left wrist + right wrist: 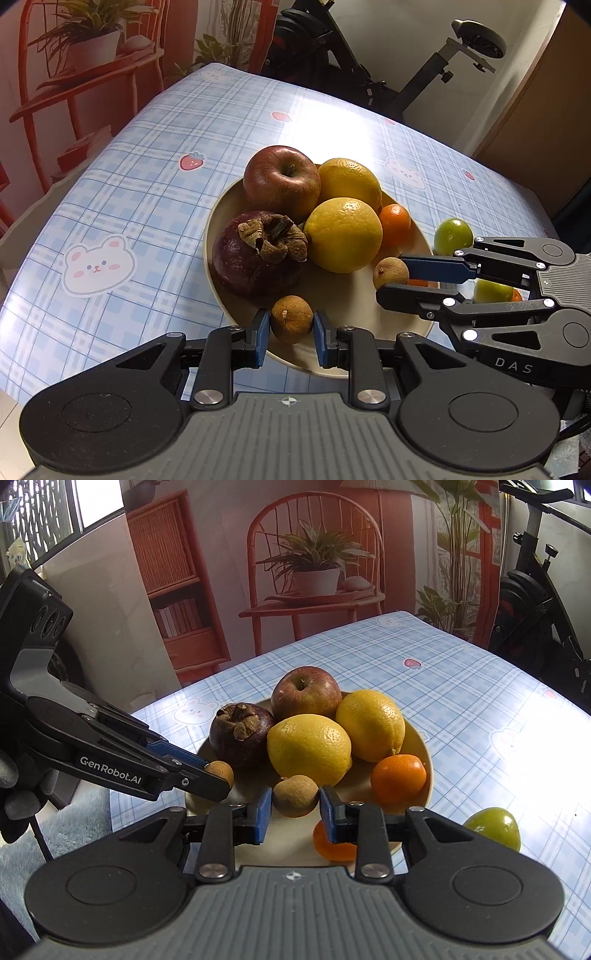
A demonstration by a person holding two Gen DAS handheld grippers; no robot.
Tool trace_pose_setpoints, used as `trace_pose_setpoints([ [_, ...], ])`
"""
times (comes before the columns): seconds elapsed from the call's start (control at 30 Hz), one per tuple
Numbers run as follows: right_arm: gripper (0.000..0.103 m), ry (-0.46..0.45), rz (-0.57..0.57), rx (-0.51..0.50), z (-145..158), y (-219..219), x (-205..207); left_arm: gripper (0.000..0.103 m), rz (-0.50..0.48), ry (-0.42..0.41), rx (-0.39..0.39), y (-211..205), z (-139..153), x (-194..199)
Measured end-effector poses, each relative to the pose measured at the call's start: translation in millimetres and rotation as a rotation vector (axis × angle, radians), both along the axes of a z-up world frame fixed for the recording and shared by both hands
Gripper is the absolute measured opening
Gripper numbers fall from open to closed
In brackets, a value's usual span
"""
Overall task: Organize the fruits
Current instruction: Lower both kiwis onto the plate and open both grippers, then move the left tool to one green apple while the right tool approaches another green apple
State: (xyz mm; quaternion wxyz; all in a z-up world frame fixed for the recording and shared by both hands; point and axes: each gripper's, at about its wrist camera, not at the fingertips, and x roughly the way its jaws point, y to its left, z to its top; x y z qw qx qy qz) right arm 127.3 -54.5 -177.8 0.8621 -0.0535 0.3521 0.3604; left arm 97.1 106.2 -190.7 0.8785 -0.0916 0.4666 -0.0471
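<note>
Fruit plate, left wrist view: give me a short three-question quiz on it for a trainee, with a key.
1. True or false: the green fruit lies on the plate.
2. What does the left hand-held gripper grip? A, the apple. B, a small brown fruit. C, a lemon.
3. How many lemons are on the plate?

Key: 1 false, it lies on the tablecloth beside the plate. 2 B. 3 two.
</note>
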Motion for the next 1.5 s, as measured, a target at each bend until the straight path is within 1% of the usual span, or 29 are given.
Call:
trace_pose_setpoints([
  [0.4,0.032,-0.025,-0.001,-0.037,-3.7,5.7,0.7,0.028,0.021,0.009,-0.002,-0.4,-0.1,6.3],
  [0.5,0.032,-0.032,-0.012,-0.033,-0.9,2.9,-0.5,0.031,0.027,0.002,-0.011,1.5,2.2,5.1],
  [0.6,0.032,-0.044,-0.035,-0.013,4.5,-5.7,-3.6,0.031,0.028,-0.016,-0.013,-0.1,6.4,3.0],
  [0.77,0.032,-0.064,-0.115,0.021,14.2,-39.5,-13.0,0.031,-0.01,-0.068,0.011,-14.8,16.1,-0.4],
  [0.93,0.032,-0.069,-0.209,0.011,17.4,-83.9,-22.1,0.031,-0.05,-0.118,0.024,-31.8,23.3,2.9],
  [1.17,0.032,-0.062,-0.331,0.018,18.2,-133.0,-40.6,0.031,-0.11,-0.136,0.023,-58.0,24.9,16.2],
  [1.33,0.032,-0.052,-0.374,0.016,14.5,-154.4,-53.4,0.031,-0.163,-0.146,0.031,-79.2,24.3,26.0],
  [1.5,0.032,-0.048,-0.402,0.022,11.8,-166.0,-62.7,0.031,-0.205,-0.145,0.032,-96.8,21.8,33.7],
])
